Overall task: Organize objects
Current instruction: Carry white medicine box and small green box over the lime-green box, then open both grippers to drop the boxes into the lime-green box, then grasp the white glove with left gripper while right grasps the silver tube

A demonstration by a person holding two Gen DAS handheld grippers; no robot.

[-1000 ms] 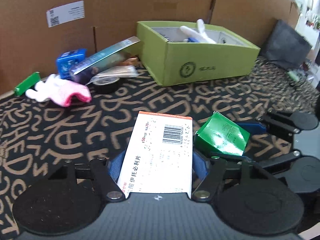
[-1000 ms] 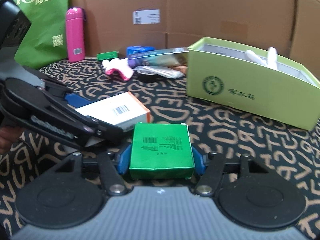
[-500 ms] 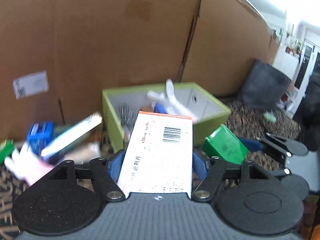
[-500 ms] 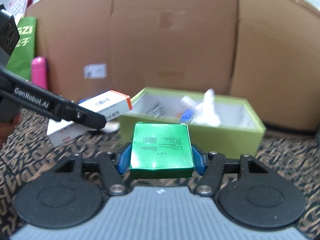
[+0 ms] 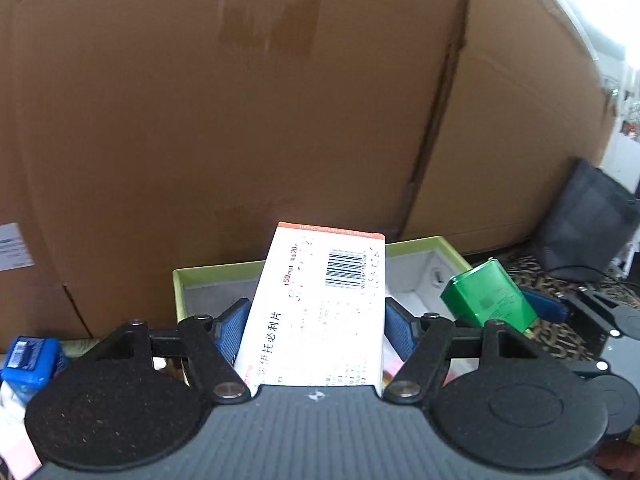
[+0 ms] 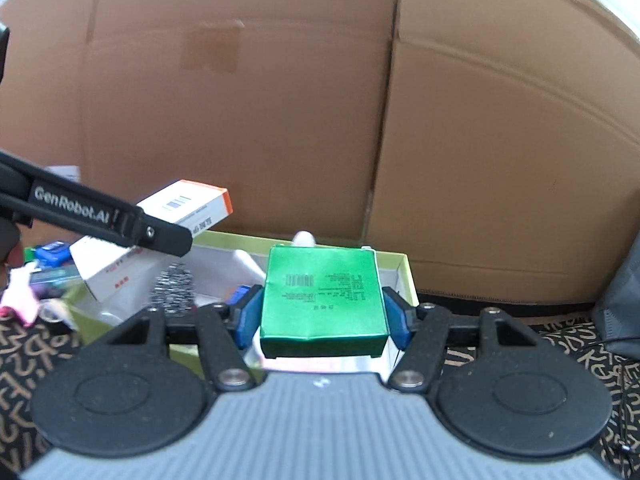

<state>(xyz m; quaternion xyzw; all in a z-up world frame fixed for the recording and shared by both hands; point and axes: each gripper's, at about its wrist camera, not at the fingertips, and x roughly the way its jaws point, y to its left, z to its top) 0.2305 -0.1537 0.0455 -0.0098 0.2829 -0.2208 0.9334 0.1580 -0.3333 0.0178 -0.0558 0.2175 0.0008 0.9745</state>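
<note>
Change: a sec ago both boxes were low over the patterned tabletop (image 6: 560,344), near side; now both are up at the lime-green bin (image 5: 420,242), cardboard wall (image 5: 240,120) filling the far view.
Meaning: carry leg looks done; drop into bin seems next, nothing released yet.
Left hand-held gripper (image 5: 316,326): blue pads pinching white medicine box (image 5: 320,312) by its sides; box pokes out over bin's near-left part.
Right hand-held gripper (image 6: 322,314): pinching green box (image 6: 322,300), held flat over bin's near-right part.
Bin contents: partly hidden; a white item + dark bristly thing show, rest unclear.
Counts: hand-held grippers 2; boxes held 2 (1 white, 1 green); bins 1; blue packet (image 5: 28,358) 1, far left; pink-white cloth (image 6: 18,296) 1; dark bag (image 5: 580,224) 1, far right.
</note>
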